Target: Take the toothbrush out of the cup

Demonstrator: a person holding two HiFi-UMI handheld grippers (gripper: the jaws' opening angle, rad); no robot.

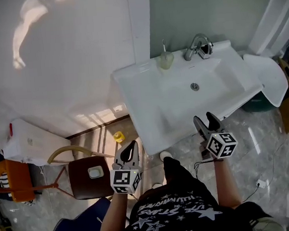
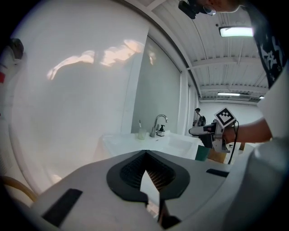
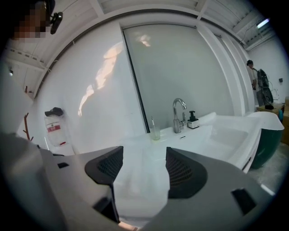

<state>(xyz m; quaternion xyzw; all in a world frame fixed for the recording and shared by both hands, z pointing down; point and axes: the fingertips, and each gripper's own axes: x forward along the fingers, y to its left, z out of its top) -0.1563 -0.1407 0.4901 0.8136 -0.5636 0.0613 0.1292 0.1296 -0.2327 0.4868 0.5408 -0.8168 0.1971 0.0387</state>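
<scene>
A clear cup (image 1: 166,61) with a toothbrush (image 1: 163,45) standing in it sits on the back rim of the white sink (image 1: 148,102), left of the faucet (image 1: 199,46). The right gripper view shows the cup (image 3: 156,133) and toothbrush (image 3: 152,122) far ahead, and the left gripper view shows the cup (image 2: 141,133) small in the distance. My left gripper (image 1: 133,144) hangs below the sink's front left corner, its jaws shut tip to tip (image 2: 145,152) on nothing. My right gripper (image 1: 204,117) is at the sink's front edge, open and empty (image 3: 144,155).
A soap bottle (image 3: 193,120) stands right of the faucet. A brown stool (image 1: 89,176) and a small yellow object (image 1: 119,136) are on the floor to the left. A green bin (image 1: 258,103) sits under a white tub edge (image 1: 268,75) at right. A person (image 3: 257,81) stands far off.
</scene>
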